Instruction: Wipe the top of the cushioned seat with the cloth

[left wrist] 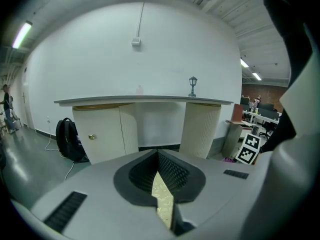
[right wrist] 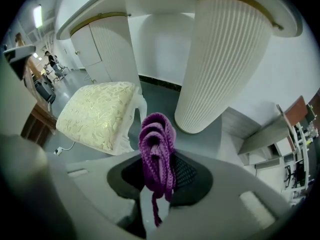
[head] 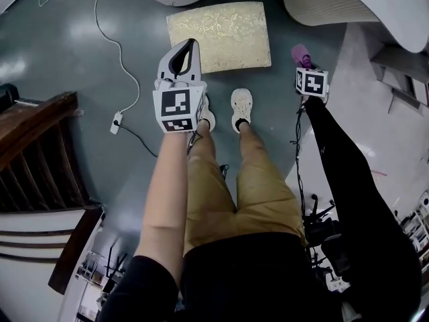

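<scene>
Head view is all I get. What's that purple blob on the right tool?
Observer: A knitted purple cloth, bunched up and clamped between the right tool's jaws.
Operator: Does the left tool hold anything?
Observer: No. Its jaws are nearly together with nothing between them; only the seat shows through the slit.
Operator: What's under the seat?
Observer: A white leg shows at one corner.

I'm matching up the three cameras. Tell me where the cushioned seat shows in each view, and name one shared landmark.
Head view: cushioned seat at top centre, beyond the shoes.
Left gripper view: only a gold sliver at low centre, seen through the slit between the jaws.
Right gripper view: left of centre, beside the purple cloth.
Shared landmark: the ribbed white column.
</scene>
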Demonstrator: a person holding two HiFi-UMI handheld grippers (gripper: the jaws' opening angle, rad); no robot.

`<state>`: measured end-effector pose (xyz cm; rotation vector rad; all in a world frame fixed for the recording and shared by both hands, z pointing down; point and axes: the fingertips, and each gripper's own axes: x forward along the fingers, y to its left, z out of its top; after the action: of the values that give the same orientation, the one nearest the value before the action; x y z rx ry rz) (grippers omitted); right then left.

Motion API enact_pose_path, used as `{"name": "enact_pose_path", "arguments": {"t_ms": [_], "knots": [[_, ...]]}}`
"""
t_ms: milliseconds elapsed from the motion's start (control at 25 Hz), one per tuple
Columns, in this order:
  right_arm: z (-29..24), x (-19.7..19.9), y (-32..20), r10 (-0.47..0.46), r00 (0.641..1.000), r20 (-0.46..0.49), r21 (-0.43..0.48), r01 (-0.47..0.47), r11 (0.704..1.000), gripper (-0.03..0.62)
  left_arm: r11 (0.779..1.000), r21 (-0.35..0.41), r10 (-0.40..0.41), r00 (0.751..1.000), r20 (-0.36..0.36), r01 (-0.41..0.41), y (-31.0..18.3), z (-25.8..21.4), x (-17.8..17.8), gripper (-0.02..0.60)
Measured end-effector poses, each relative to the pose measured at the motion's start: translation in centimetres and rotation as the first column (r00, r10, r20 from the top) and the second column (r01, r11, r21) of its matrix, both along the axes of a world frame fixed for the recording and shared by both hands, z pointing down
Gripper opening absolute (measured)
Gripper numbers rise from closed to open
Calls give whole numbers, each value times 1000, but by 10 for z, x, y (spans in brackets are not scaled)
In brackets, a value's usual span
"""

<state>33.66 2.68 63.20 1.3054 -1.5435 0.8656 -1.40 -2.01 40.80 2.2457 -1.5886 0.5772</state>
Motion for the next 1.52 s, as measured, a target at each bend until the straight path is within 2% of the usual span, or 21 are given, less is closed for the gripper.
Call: {"name": "enact_pose_path", "arguments": {"t_ms": [240, 400, 600, 720, 800, 920, 1040, 1080, 1160, 1240, 1280, 1360, 1520], "knots": [[2, -29, -8, -60, 998, 0, 22, 60, 998, 89, 1000, 11, -17, 1000, -3, 17, -16, 0, -26, 8], [-14, -66, -38, -58, 998, 23, 101, 56, 993, 89, 1000, 23, -4, 1000, -8, 4, -28, 0, -46, 8], [-44, -143, -93, -127, 991, 35, 225, 116, 968, 89, 998, 48, 30, 1000, -8, -30, -45, -2, -77, 8], [-59, -218, -124, -184, 978, 94, 284, 150, 947, 89, 998, 52, 35, 999, -11, -34, -54, 0, -104, 8], [-64, -279, -137, -258, 953, 156, 305, 202, 931, 89, 998, 57, 29, 1000, -4, -29, -61, 2, -122, 8], [-69, -375, -142, -364, 887, 283, 296, 280, 913, 89, 998, 59, 19, 1000, 7, -20, -71, 6, -150, 8], [-71, -451, -138, -325, 799, 505, 226, 241, 944, 89, 999, 51, -3, 1000, 12, 3, -75, 11, -176, 8], [-65, -465, -138, -279, 788, 548, 179, 215, 960, 89, 999, 50, -10, 1000, 12, 10, -76, 12, -183, 8], [-38, -472, -136, -151, 816, 557, 46, 151, 987, 89, 999, 48, -18, 1000, 10, 18, -77, 15, -193, 8], [-6, -463, -133, -38, 863, 503, -71, 85, 994, 89, 999, 39, -21, 1000, 10, 21, -78, 20, -199, 8], [5, -457, -132, -9, 880, 476, -99, 64, 993, 89, 999, 33, -22, 1000, 8, 22, -78, 23, -202, 8], [14, -447, -133, 4, 895, 445, -110, 50, 993, 89, 999, 25, -22, 1000, 3, 21, -78, 29, -205, 8], [14, -421, -138, 12, 905, 425, -99, 33, 995, 89, 1000, 17, -12, 1000, -9, 13, -82, 33, -201, 8]]}}
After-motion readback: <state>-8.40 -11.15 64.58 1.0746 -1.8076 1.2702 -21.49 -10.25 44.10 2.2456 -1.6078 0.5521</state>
